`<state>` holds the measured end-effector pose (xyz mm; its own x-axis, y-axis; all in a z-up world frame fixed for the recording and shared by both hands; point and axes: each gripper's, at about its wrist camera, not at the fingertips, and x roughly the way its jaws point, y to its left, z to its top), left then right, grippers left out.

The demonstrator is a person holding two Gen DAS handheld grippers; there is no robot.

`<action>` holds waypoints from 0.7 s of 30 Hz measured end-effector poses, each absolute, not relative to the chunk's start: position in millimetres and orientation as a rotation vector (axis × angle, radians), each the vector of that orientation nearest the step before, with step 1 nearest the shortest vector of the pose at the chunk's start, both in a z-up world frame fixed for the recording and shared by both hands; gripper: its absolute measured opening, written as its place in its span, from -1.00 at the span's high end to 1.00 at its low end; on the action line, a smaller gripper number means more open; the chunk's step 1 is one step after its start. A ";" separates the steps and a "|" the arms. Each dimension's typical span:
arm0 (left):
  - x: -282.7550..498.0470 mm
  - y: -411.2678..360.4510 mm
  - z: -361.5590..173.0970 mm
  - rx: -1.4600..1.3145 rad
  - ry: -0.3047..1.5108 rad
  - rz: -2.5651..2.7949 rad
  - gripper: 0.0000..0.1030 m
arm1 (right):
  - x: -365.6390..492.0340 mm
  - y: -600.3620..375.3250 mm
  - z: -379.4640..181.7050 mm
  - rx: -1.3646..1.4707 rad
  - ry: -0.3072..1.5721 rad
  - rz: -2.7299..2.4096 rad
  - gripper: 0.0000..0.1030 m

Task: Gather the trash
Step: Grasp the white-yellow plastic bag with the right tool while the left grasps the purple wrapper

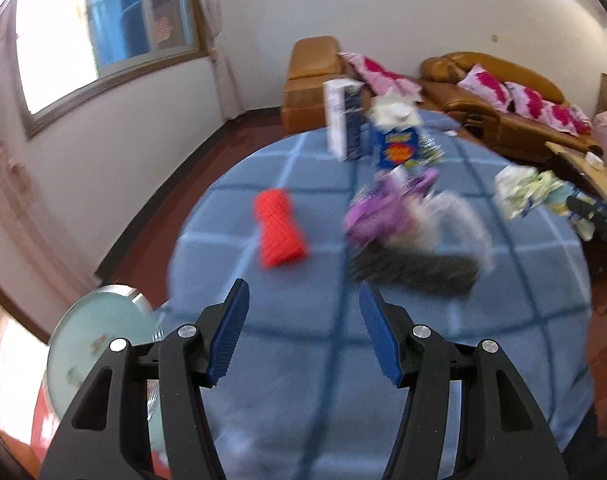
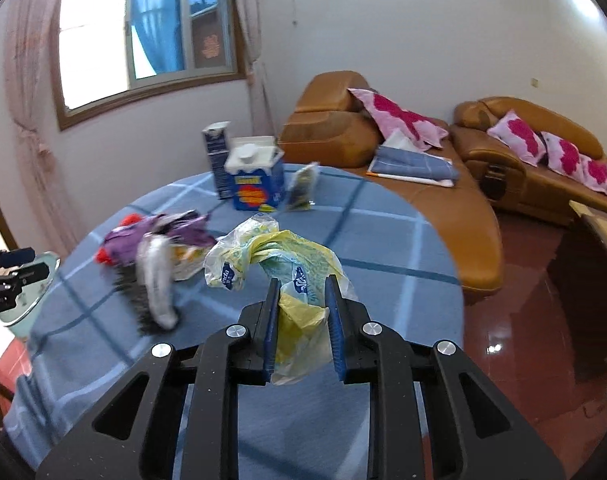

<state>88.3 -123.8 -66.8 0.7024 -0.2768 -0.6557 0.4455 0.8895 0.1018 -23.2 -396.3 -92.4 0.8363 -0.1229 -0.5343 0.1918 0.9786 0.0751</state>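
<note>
A round table (image 1: 303,360) under a blue checked cloth carries the trash. On it lie a red crumpled piece (image 1: 279,228), a purple wrapper (image 1: 383,204) and a dark bristly item (image 1: 415,268). My left gripper (image 1: 303,292) hovers open over the near cloth, with nothing between its pads. My right gripper (image 2: 303,284) is shut on a crumpled yellow-green plastic bag (image 2: 271,256), lifted off the cloth. In the left wrist view that bag (image 1: 527,192) hangs at the right. The left gripper (image 2: 19,262) shows at the right wrist view's left edge.
A blue carton (image 2: 255,184) and a tall white-and-blue box (image 2: 217,156) stand at the table's far side. A pale green round top with a metal rim (image 1: 91,340) sits left of the table. Orange sofas (image 2: 523,168) with pink pillows line the wall.
</note>
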 end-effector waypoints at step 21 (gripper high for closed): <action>158.5 -185.8 -86.4 0.264 0.763 -0.462 0.73 | 22.6 -412.0 -94.7 0.152 0.508 -0.142 0.56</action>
<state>158.5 -185.8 -86.4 0.6301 -0.3043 -0.7144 0.4914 0.8686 0.0634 22.6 -412.0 -94.7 0.8644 -0.0972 -0.4933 0.1726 0.9789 0.1096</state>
